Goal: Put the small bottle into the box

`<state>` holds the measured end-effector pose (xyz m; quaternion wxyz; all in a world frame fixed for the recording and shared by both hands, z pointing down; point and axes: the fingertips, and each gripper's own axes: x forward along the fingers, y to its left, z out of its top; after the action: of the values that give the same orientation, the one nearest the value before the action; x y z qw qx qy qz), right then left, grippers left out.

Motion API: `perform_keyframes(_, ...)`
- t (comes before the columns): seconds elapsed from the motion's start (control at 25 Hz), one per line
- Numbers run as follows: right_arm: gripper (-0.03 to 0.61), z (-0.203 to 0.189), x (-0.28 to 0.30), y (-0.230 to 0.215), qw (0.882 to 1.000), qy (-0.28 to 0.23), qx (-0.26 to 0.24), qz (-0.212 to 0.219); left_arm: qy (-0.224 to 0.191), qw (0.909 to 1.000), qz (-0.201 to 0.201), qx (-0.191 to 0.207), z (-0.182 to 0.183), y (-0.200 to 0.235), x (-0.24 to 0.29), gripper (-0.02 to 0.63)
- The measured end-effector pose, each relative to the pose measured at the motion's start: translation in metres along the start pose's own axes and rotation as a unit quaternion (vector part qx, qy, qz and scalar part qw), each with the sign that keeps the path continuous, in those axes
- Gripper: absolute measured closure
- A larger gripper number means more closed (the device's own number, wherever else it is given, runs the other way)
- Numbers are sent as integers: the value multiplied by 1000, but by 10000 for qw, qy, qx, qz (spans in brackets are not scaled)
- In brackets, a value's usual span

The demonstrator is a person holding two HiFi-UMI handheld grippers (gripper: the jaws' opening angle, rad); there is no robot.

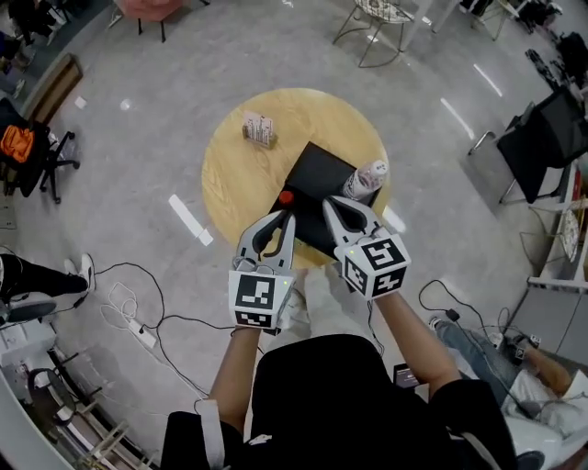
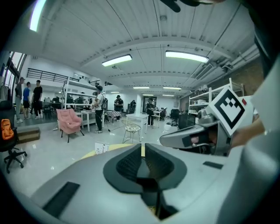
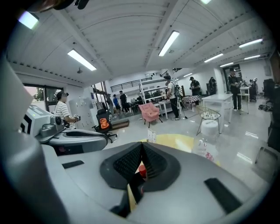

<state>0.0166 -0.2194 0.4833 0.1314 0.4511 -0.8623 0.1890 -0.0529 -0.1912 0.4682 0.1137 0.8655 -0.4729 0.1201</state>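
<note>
A black box [image 1: 317, 174] lies on the round wooden table [image 1: 230, 179]. At its near left edge shows a small red-capped thing [image 1: 286, 196], seen too small to tell more; it also peeks through below the right pads [image 3: 141, 169]. A clear plastic bottle [image 1: 367, 179] with a pink label stands at the box's right corner, and the right gripper view has the bottle [image 3: 205, 151] too. Both grippers hang high above the table's near edge. My left gripper [image 1: 286, 217] has its pads almost together with nothing between them. My right gripper [image 1: 329, 204] is shut and empty.
A small printed carton [image 1: 259, 128] stands at the table's far side. Cables and a power strip [image 1: 142, 335] lie on the floor at the left. A wire chair [image 1: 381, 23] and a pink armchair [image 2: 70, 122] stand beyond. Several people are in the background.
</note>
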Motion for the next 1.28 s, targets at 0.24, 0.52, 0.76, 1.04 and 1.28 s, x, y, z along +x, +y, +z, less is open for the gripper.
perform_keyframes(0.24, 577, 36, -34, 23, 9988, -466, -161, -39, -280, 9995, 132, 78, 32, -11, -40, 595)
perform_keyframes(0.52, 577, 56, -72, 58, 9959, -834, -353, -48, -574, 9979, 195, 228, 60, -26, -86, 601)
perform_keyframes(0.76, 577, 71, -100, 84, 9925, -1124, -479, -101, -818, 9960, 181, 320, 81, -34, -120, 601)
perform_keyframes(1.04, 577, 87, -124, 104, 9892, -1327, -612, -142, -1077, 9931, 72, 450, 103, -46, -143, 601)
perform_keyframes(1.28, 577, 102, -134, 104, 9859, -1483, -759, -166, -1223, 9912, 16, 513, 120, -53, -141, 601)
